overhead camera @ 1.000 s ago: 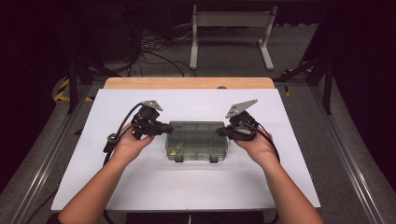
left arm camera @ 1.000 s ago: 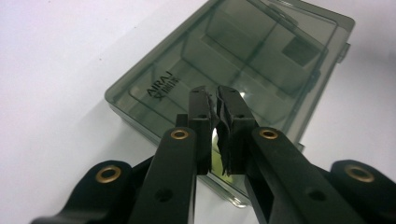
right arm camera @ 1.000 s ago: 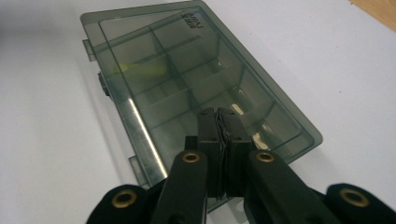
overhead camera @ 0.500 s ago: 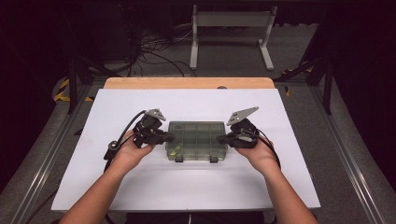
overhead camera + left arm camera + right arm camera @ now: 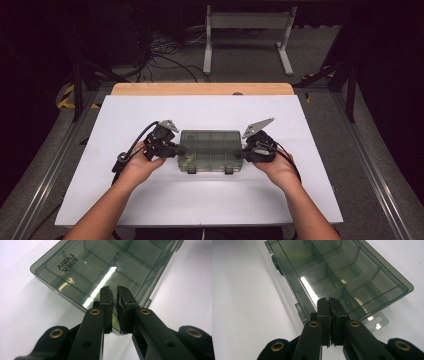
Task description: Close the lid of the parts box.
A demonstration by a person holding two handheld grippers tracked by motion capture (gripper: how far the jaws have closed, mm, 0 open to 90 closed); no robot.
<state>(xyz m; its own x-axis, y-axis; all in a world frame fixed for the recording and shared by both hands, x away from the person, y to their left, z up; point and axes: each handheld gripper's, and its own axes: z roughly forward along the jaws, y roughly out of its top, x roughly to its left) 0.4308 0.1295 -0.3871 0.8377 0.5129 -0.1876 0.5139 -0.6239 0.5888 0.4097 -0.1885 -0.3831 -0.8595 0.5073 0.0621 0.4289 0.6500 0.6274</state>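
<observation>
A smoky clear compartment box (image 5: 209, 149) lies closed on the white table (image 5: 200, 205), with its two latches on the near side. My left gripper (image 5: 179, 149) is at the box's left end. In the left gripper view the jaws (image 5: 113, 291) stand almost together over the end of the box (image 5: 100, 267), and nothing shows between them. My right gripper (image 5: 240, 154) is at the box's right end. In the right gripper view its jaws (image 5: 329, 302) are pressed together above the end wall of the box (image 5: 342, 267), beside the hang tab (image 5: 375, 323).
A wooden strip (image 5: 200, 89) runs along the table's far edge. Behind it on the floor stand a white metal frame (image 5: 245, 30) and loose cables (image 5: 160, 50). Metal rails run along both sides of the table. White surface lies open around the box.
Both hands have shifted slightly toward the near edge, so the grippers now sit level with the box's ends. The box has stayed in place.
</observation>
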